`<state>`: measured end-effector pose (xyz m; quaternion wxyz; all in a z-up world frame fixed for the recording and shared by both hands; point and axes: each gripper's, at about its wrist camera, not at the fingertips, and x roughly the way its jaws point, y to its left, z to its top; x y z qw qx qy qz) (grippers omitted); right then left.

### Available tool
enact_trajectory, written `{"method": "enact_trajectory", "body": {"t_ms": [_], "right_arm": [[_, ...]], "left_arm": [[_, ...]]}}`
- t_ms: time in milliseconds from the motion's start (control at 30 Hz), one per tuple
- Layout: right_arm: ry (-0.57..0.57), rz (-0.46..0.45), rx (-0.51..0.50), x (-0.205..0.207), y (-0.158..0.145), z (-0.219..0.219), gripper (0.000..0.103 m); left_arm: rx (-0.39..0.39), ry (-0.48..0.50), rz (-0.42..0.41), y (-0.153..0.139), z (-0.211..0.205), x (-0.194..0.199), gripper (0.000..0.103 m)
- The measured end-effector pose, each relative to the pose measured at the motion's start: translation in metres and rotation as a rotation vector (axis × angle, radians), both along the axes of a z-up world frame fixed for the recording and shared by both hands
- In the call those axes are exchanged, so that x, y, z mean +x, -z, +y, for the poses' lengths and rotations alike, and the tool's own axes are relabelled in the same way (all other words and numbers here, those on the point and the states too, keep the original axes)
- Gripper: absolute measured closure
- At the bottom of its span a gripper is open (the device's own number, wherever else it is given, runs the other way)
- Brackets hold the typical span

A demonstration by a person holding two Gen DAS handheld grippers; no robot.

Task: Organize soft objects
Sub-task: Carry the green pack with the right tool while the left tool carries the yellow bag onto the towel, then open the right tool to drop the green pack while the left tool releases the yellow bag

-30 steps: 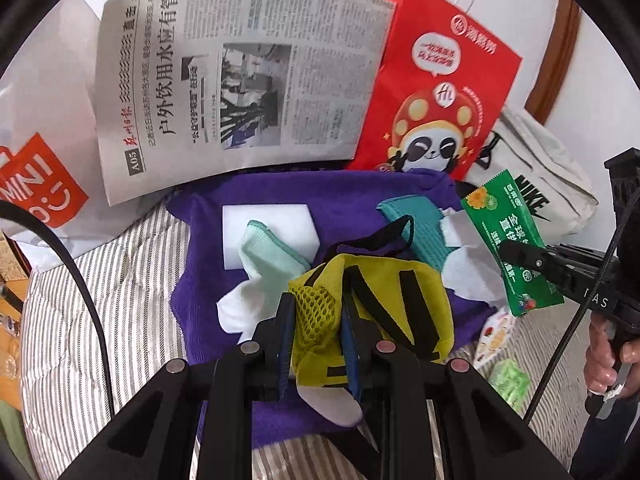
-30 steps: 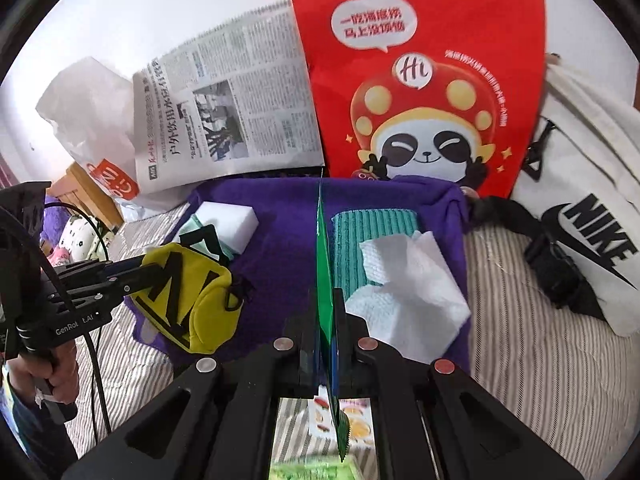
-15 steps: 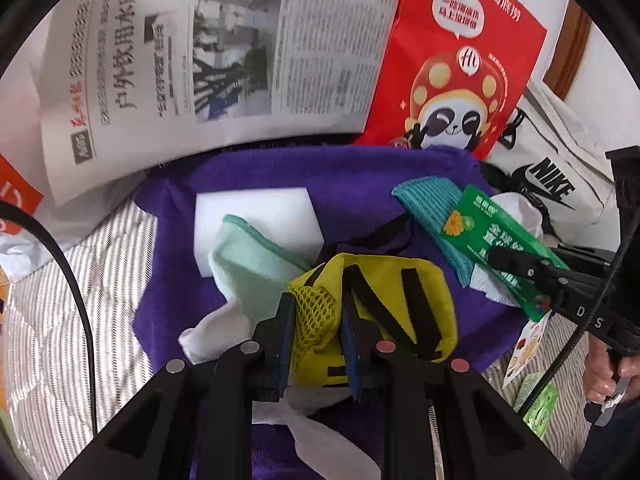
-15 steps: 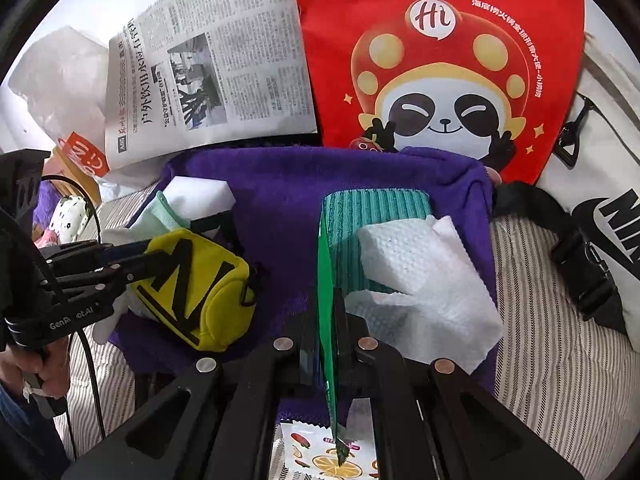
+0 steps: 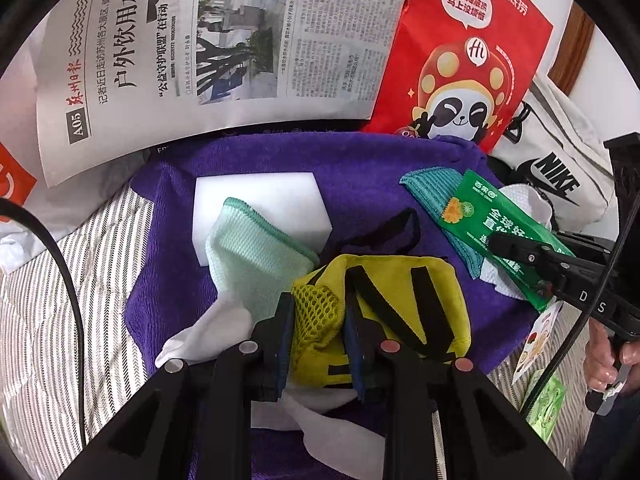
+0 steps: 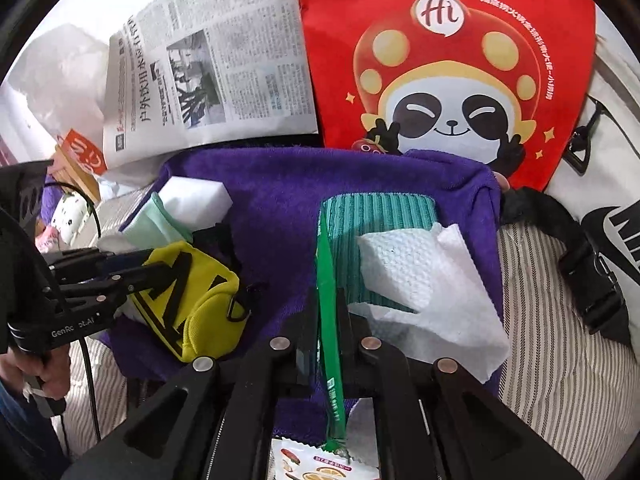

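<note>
Left gripper easing open, yellow pouch between pads, low over purple towel. Right gripper shut on green packet, edge-on, long axis pointing ahead over teal cloth.

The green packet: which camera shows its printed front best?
The left wrist view: the green packet faces that camera, print readable, pinched in the right gripper. The right wrist view shows it only edge-on.
</note>
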<state>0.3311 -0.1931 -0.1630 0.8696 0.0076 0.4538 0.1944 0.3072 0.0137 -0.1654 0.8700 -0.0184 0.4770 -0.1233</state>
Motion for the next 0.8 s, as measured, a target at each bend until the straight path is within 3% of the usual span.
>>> {"method": "enact_trajectory", "body": {"t_ms": [100, 167, 300, 367, 433, 633, 800], "right_arm": [[-0.009, -0.01, -0.011, 0.001, 0.002, 0.003, 0.093], [-0.005, -0.017, -0.019, 0.002, 0.002, 0.002, 0.084], [0.011, -0.019, -0.046, 0.005, 0.0, -0.004, 0.071], [0.016, -0.02, -0.06, 0.004, -0.002, -0.007, 0.059], [0.023, -0.028, -0.077, 0.0, -0.006, -0.01, 0.053], [0.053, -0.055, -0.112, -0.007, -0.015, -0.023, 0.052], [0.062, -0.072, -0.092, -0.018, -0.026, -0.03, 0.051]], "left_arm": [[0.001, 0.007, 0.005, 0.001, -0.002, 0.001, 0.078], [0.004, 0.007, 0.008, 0.0, -0.001, 0.0, 0.074], [0.008, 0.005, 0.019, 0.002, 0.0, 0.0, 0.047], [0.005, 0.009, 0.02, 0.002, 0.001, -0.001, 0.047], [0.005, 0.012, 0.025, 0.001, 0.001, -0.003, 0.044], [-0.03, -0.008, 0.026, -0.011, 0.005, -0.009, 0.042], [-0.001, -0.012, 0.003, -0.031, 0.005, -0.023, 0.042]]}}
